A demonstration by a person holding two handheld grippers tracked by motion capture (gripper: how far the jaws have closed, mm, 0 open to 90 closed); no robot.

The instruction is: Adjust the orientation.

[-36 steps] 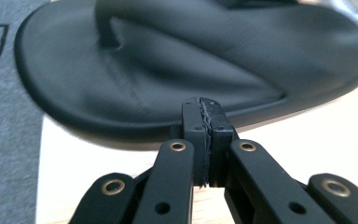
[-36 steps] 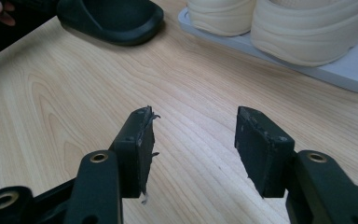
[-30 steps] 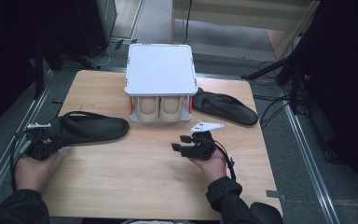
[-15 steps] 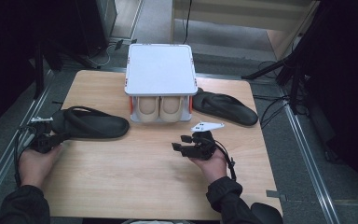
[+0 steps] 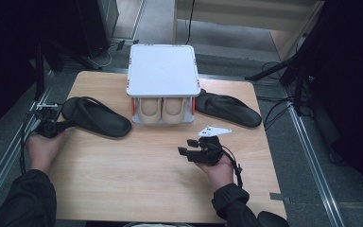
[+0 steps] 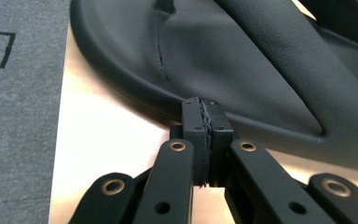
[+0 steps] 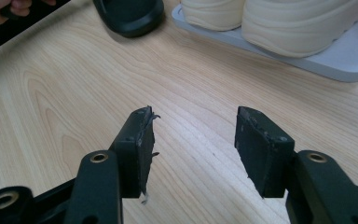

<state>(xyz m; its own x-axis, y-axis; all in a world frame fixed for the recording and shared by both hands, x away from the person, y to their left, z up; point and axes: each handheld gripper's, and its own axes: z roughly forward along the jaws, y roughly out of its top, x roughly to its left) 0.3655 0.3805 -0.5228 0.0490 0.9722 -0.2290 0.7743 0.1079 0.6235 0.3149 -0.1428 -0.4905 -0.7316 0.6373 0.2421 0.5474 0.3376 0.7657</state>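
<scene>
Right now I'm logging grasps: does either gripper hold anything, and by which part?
The left gripper is shut against the edge of the left black slipper; whether it pinches that edge cannot be told. The right gripper is open, holding nothing.

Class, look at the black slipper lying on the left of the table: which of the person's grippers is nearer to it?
Left. The left gripper has its shut jaws at the rim of the left slipper; the right gripper, open, hovers near the table's middle, well away.

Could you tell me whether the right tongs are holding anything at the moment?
No, the right tongs stand open above bare table with nothing between them.
</scene>
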